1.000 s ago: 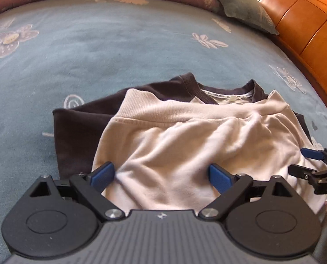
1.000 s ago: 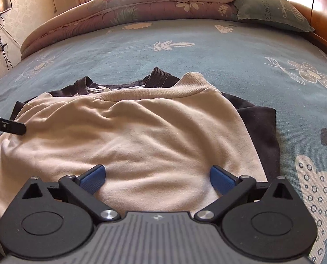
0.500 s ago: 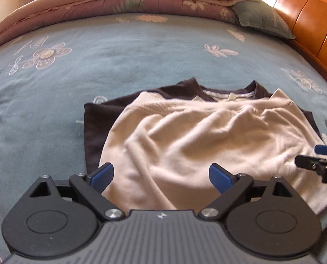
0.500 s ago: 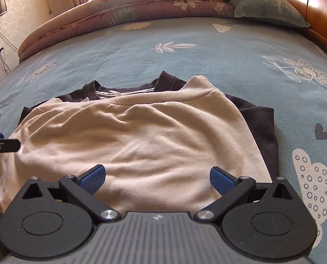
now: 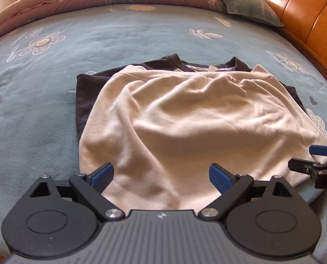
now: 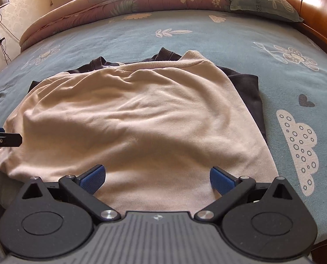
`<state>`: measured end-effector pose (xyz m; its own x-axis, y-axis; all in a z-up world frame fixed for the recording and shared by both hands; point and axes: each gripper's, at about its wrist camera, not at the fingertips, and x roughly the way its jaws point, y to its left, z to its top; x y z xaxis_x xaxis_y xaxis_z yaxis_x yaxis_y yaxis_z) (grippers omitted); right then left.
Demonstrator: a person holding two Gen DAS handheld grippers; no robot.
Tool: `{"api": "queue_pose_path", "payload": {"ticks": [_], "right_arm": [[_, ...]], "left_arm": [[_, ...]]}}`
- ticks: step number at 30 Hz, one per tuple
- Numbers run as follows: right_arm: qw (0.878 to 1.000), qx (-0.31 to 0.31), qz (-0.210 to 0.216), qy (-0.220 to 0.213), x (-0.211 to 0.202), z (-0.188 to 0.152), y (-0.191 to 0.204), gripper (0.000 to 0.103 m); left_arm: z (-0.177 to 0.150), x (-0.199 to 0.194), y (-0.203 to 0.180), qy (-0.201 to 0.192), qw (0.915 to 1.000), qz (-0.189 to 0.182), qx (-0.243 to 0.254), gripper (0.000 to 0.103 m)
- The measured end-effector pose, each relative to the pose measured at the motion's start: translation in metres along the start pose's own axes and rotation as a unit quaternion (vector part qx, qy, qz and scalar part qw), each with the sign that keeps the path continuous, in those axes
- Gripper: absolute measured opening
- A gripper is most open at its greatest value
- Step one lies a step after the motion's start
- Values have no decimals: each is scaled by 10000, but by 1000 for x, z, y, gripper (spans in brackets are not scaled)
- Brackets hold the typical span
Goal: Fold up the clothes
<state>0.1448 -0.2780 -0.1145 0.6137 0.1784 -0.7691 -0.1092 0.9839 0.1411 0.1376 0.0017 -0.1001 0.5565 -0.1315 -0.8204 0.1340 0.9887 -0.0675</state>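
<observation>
Both grippers have backed off toward the bed's (image 5: 53, 101) near edge, left gripper (image 5: 161, 173) and right gripper (image 6: 157, 176) with jaws wide apart, holding nothing. The cream top (image 6: 130, 121) lies folded on the dark shirt (image 5: 86, 92); that fold looks finished.

The cream garment (image 5: 185, 121) hides most of the dark garment (image 5: 86, 101), and the frame edge crops the right gripper (image 5: 317, 160)
</observation>
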Motion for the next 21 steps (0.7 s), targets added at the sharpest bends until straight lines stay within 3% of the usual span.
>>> {"api": "queue_pose_path", "payload": {"ticks": [3,8,12,16,21], "right_arm": [[9999,90,-12,124,1,-7,-5,103],[9996,226,159,1,-11,-8,-13,103],[9980,527,188,-289,-17,5,-30,103],[9956,731,355,-470,-16,19,-42,103],[9947,522,543,-699,-4,56,-35,103]], "left_arm": [[-9,9,-1,285,9996,27,-35,93],[-15,2,2,288,9996,3,-52,93],[-8,-10,2,103,9999,103,-16,93],[-1,-11,4,9,9998,-163,-80,94],[-3,6,9,275,9992,-22,-286,93]]}}
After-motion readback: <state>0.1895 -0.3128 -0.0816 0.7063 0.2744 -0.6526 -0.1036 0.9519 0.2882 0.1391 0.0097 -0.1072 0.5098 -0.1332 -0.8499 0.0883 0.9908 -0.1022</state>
